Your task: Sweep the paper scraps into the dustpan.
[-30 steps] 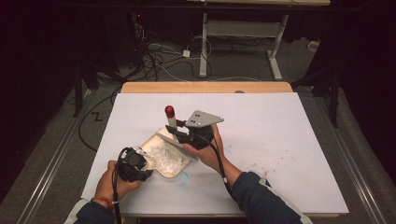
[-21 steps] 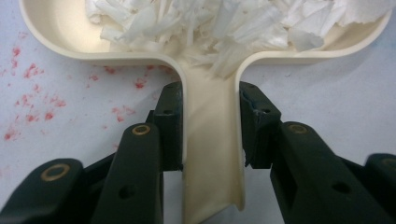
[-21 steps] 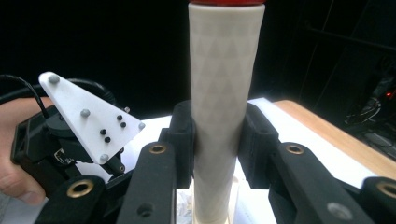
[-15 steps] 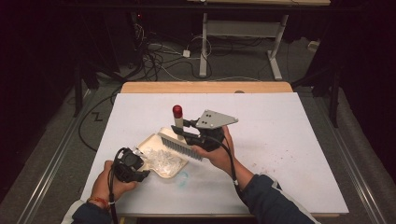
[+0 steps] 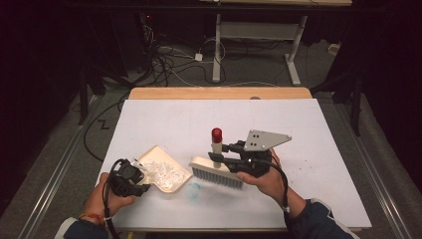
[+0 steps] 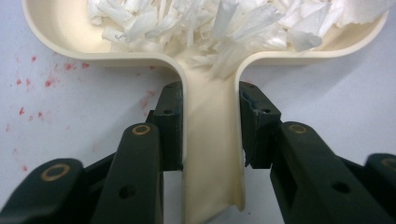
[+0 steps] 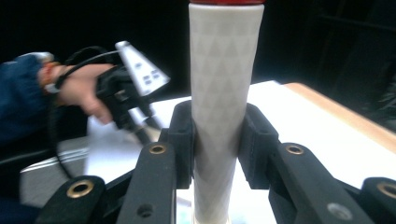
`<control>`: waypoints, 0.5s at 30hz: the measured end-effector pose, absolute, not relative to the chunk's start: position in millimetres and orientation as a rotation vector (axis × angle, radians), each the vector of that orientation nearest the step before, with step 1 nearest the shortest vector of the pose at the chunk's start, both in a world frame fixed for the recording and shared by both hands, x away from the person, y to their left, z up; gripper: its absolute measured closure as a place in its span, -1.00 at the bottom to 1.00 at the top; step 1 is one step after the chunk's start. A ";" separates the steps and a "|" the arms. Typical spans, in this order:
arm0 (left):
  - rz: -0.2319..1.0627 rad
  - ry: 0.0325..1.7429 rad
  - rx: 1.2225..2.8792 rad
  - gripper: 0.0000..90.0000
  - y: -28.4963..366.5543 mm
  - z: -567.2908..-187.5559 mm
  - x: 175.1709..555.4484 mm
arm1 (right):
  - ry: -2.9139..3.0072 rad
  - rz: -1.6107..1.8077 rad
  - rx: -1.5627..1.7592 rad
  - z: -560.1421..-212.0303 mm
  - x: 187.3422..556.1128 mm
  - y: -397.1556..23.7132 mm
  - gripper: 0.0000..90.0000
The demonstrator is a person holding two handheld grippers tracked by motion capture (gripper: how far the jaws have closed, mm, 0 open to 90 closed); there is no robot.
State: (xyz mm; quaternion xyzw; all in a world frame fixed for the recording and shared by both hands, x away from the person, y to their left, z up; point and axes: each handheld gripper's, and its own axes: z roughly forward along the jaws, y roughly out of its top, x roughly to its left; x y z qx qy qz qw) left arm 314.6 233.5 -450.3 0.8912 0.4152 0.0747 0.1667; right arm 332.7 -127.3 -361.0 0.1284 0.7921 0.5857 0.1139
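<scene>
The rigid, light dustpan (image 6: 212,154) is clamped at its narrow handle by the left gripper (image 6: 211,126), while the right gripper (image 7: 217,140) is closed on the stiff brush (image 5: 217,172) handle, keeping both controllable.

- The dustpan (image 6: 210,84) is cut off by the top edge in the left gripper view.
- The brush handle (image 7: 223,93) is cut off above and below in the right gripper view.

Dark blue sleeves (image 5: 318,221), black tools (image 5: 225,158) with brass rivets, grey three-cornered plate (image 5: 263,140)
</scene>
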 end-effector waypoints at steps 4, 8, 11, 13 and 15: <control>0.213 1.188 2.539 0.41 235.1 -452.1 312.7 | 2.416 1.733 0.322 -365.8 321.9 -127.4 0.56; 0.214 1.184 2.550 0.41 235.2 -452.9 312.9 | 2.490 1.707 0.309 -376.7 319.3 -121.2 0.56; 0.223 1.182 2.559 0.41 233.8 -453.4 313.1 | 2.501 1.667 0.317 -383.3 323.1 -115.5 0.56; 0.227 1.178 2.566 0.41 233.0 -453.2 313.4 | 2.478 1.652 0.347 -384.7 329.2 -114.6 0.56; 0.229 1.173 2.566 0.41 232.5 -453.4 313.7 | 2.462 1.631 0.369 -384.1 334.8 -114.5 0.55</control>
